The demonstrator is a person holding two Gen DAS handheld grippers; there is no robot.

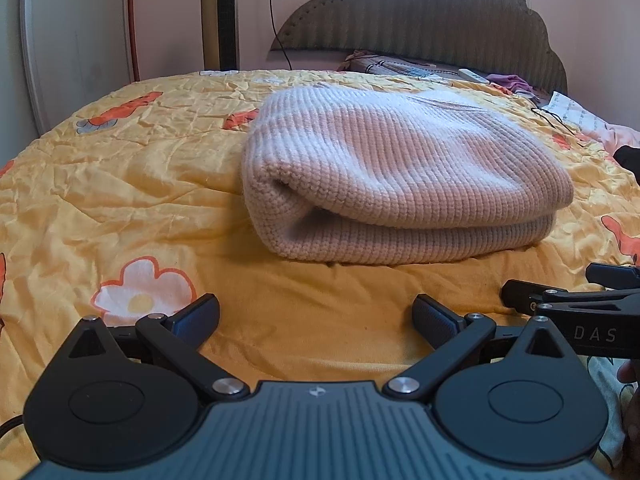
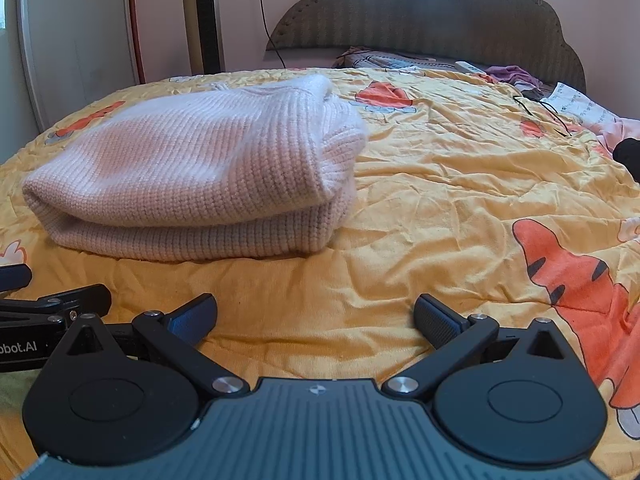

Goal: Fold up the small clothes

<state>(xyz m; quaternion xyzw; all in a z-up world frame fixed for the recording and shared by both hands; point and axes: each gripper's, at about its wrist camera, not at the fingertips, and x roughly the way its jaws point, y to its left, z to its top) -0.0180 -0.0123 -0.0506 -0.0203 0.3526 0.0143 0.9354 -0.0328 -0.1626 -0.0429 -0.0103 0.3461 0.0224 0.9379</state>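
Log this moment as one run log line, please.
left hand-held gripper: open, empty | right hand-held gripper: open, empty | pink knit sweater: folded on yellow bedspread, untouched

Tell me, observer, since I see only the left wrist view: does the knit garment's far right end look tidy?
Observer: From the right wrist view, the pink knit sweater ends in a ribbed edge that bulges loosely over the lower layer.
Operator: Is the right gripper holding anything?
Observer: No. The right gripper is open, over bare yellow quilt, apart from the sweater.
Operator: What lies right of it?
Observer: An orange tiger print on the quilt, nothing loose.
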